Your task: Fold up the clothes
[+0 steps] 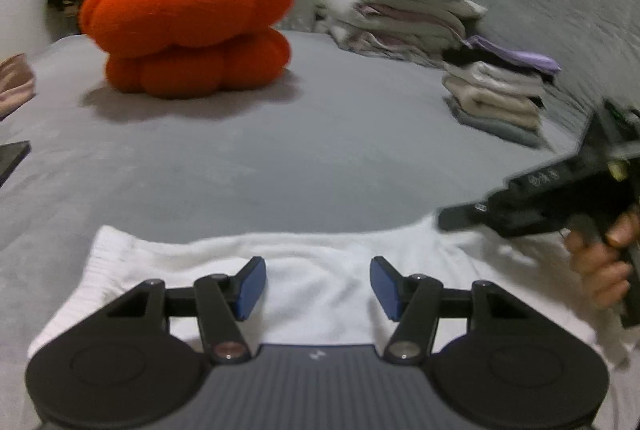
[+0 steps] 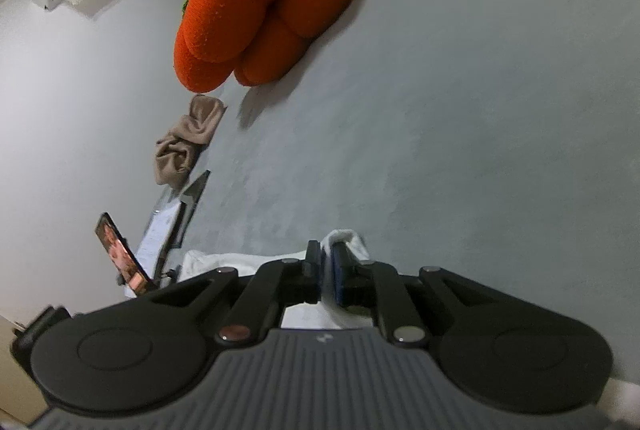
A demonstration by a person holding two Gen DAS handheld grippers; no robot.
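Black linkage gripper (image 1: 318, 288), blue pads (image 1: 250, 288), silver pivot screws.

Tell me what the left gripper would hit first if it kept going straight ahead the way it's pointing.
Probably the white garment right under the open left gripper. If it clears the garment's far edge, only bare grey bedsheet lies ahead; the orange pumpkin plush sits off to the left. Depth is uncertain.

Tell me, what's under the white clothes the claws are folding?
The white garment lies on the grey bed cover, which shows all around it. The left claw hovers open above; the right claw pinches an edge. Anything directly beneath the cloth is covered.
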